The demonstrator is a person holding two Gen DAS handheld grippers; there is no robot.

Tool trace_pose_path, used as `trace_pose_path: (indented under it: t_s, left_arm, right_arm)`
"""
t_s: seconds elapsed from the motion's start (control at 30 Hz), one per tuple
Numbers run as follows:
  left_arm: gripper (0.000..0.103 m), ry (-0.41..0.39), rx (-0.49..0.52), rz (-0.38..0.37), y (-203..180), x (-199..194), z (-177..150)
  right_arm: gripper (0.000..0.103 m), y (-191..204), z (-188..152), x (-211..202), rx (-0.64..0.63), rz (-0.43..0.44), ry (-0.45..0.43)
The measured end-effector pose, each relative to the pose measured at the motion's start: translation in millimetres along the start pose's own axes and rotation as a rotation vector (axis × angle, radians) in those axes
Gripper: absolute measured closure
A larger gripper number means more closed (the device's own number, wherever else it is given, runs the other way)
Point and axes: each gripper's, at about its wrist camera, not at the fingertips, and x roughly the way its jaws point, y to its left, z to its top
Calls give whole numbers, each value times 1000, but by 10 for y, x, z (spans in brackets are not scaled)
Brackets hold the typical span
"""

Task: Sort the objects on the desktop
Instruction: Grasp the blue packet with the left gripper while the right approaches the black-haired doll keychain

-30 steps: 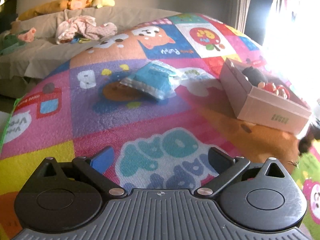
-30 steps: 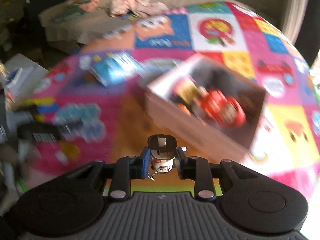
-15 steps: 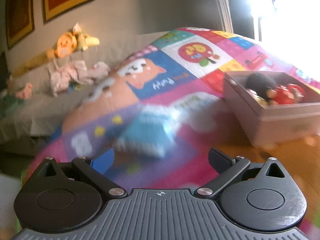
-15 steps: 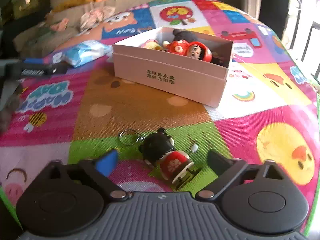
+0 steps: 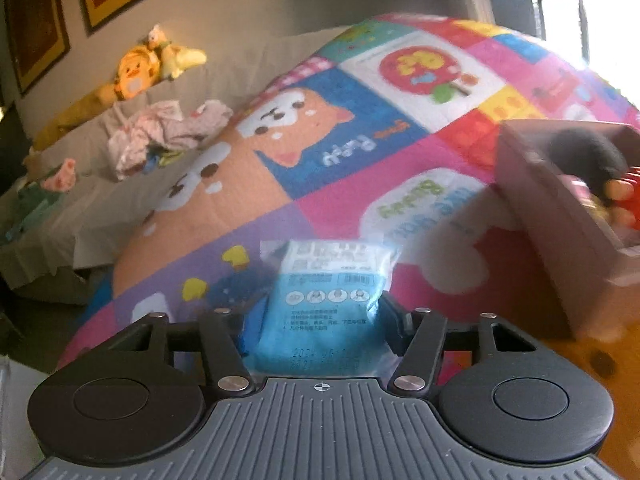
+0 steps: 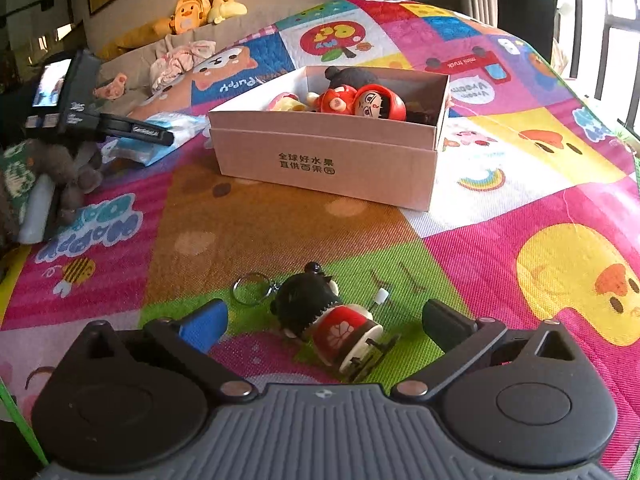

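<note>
Blue packet [image 5: 320, 312] sits pinched between the left claw [image 5: 316, 320] fingers.

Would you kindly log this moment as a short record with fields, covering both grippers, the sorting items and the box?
surface: colourful play mat
left gripper: jaws have just been closing, pads now pressing a blue tissue pack
right gripper: open, jaws wide either side of a doll keychain lying on the mat
box: open cardboard, holding red dolls
pack location: beside the box, not in it
</note>
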Motion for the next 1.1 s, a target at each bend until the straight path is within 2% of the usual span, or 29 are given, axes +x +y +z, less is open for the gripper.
trace_pose_path:
  t_s: [0.17, 0.3, 0.37, 0.4, 0.43, 0.5, 0.63, 0.73, 0.83, 0.97, 1.03, 1.1]
  left_arm:
    - [41, -71, -36, -108, -133, -715, -278]
    - [39, -78, -76, -260, -380, -1173, -533]
    - [26, -58, -78, -331, -519, -1270, -636]
    - [16, -57, -69, -341, -596, -1298, -685]
    - [11, -64, -49, -336, -665, -1318, -732]
    - [10, -69, -19, -316, -743, -1317, -803]
    - [6, -11, -25, -315, -758, -1223, -904]
    - [3, -30, -60, -312, -705, -1251, -927]
    - [3, -26, -80, -319, -668, -1235, -927]
    - [3, -19, -95, -324, -646, -1217, -918]
    - [3, -20, -99, -323, -644, -1222, -926]
    - [2, -19, -103, -323, -639, -1220, -929]
  right_arm:
    - [0, 82, 2, 40, -54, -36, 25]
    - [0, 91, 11, 53, -61, -43, 28]
    - [0, 94, 9, 55, -63, -44, 28]
    - [0, 92, 11, 58, -64, -47, 28]
    - [0, 85, 12, 59, -63, -47, 27]
    - [0, 76, 15, 58, -61, -46, 26]
    - [0, 89, -11, -9, -53, -76, 32]
    - [0, 59, -79, -127, -66, -111, 42]
    - [0, -12, -130, -242, -84, -203, 41]
    - [0, -113, -142, -331, -79, -371, 24]
    - [0, -140, -120, -389, -33, -336, 7]
    - [0, -117, -87, -420, 22, -253, -10]
